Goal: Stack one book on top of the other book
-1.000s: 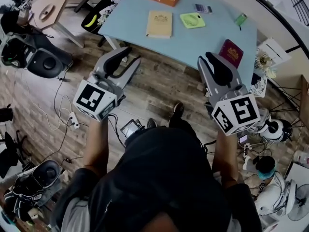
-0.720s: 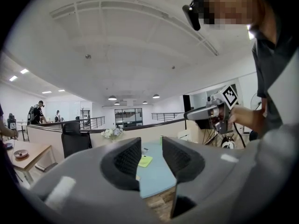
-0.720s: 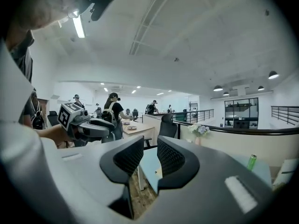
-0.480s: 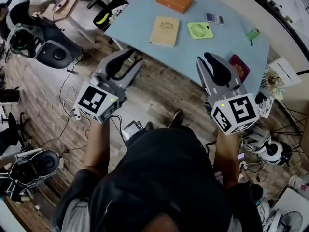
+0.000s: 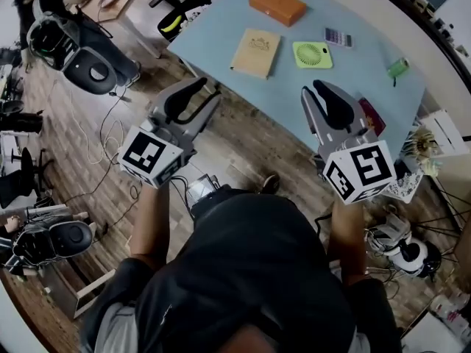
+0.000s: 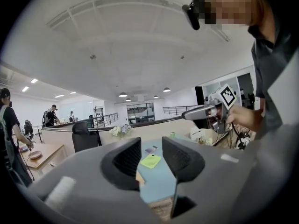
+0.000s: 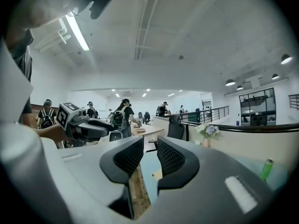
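Observation:
In the head view a tan book [image 5: 256, 52] lies flat on the light blue table [image 5: 221, 31], near its front edge. A dark red book [image 5: 372, 115] lies at the table's right, mostly hidden behind my right gripper [image 5: 324, 100]. My left gripper [image 5: 194, 98] hovers over the wooden floor just short of the table edge, below and left of the tan book. Both grippers are open and hold nothing. The left gripper view looks along my left gripper [image 6: 152, 146] to a sliver of the tan book [image 6: 138, 177]. My right gripper [image 7: 150, 146] shows a narrower gap.
On the table also lie an orange box [image 5: 277, 4], a green fan-like disc [image 5: 312, 54], a calculator [image 5: 338, 37] and a small green cylinder [image 5: 397, 67]. Office chairs [image 5: 184, 13], cables, bags and equipment [image 5: 81, 61] crowd the floor at the left. People stand at far desks [image 7: 122, 118].
The view has shifted: the table and books now sit lower and further right in the picture. The red book is more hidden behind the right gripper. Both grippers stay open and empty.

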